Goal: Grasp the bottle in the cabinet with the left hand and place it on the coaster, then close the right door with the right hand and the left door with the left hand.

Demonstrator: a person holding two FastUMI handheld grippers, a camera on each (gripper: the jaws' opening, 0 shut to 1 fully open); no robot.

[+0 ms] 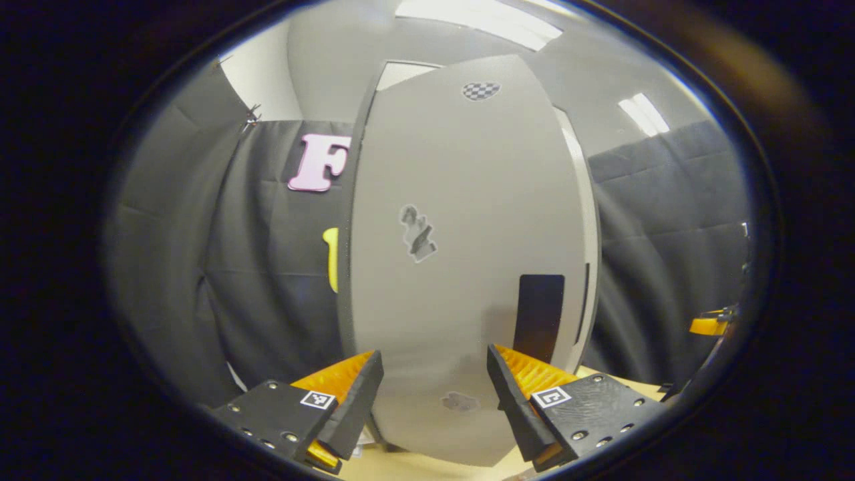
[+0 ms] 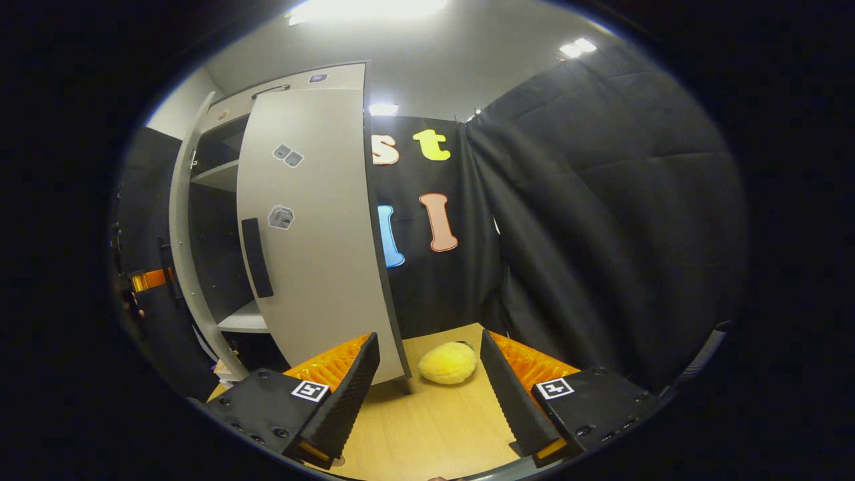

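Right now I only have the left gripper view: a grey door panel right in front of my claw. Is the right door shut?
Observer: No. In the right gripper view the right door stands ajar, and shelves show past its handle edge.
Operator: Right claw state?
Observer: The right claw is open and holds nothing, above the table.
Operator: Anything in front of it?
Observer: A yellow soft object lies on the table just beyond the fingertips, beside the door's lower corner.
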